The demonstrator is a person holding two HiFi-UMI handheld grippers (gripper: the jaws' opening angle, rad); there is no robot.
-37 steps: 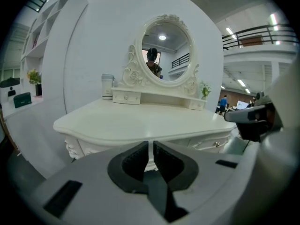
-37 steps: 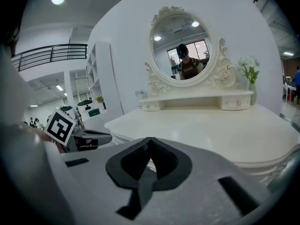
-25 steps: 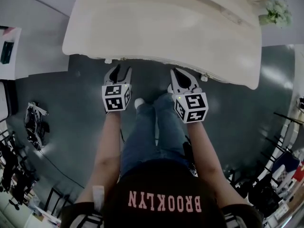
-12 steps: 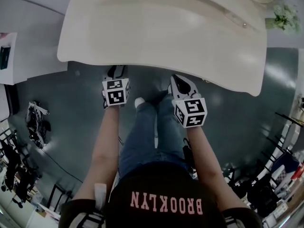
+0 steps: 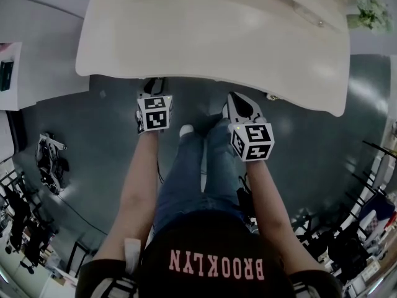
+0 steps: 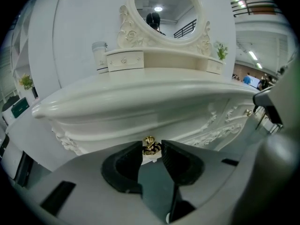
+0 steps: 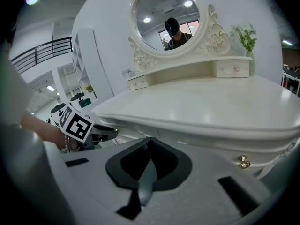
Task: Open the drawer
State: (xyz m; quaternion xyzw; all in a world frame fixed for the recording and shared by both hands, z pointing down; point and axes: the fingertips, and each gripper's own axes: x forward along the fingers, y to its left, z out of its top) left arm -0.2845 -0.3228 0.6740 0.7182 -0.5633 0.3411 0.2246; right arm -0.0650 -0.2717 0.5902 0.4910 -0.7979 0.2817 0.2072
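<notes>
the grey floor (image 5: pixel 80 123) is the biggest thing, and on it stands a big cream dressing table (image 5: pixel 211 36) with a smooth, curved top. at the back of the table is a round mirror (image 6: pixel 164 8) in a curly frame, with a little shelf of tiny drawers (image 6: pixel 124 60) under it. a person stands right in front of the table, and their legs in blue jeans (image 5: pixel 192 172) show from above.

the drawer (image 6: pixel 187 128) is under the front edge of the table top, low down, with curly carving on its front. it looks shut.

the left gripper (image 6: pixel 152 148) is tucked under the left part of the table edge and points down at the drawer front. its jaws have just been closing, and now they pinch the gold knob (image 6: pixel 150 145) from both sides.

the right gripper (image 7: pixel 149 142) is near the front edge too, more to the right, and it is not touching the table. its jaws are pressed together with nothing in them.

a small plant in a vase (image 7: pixel 244 36) sits on the right end of the shelf. another little gold knob (image 7: pixel 243 161) sits on the table front, off to the right of the right gripper.
</notes>
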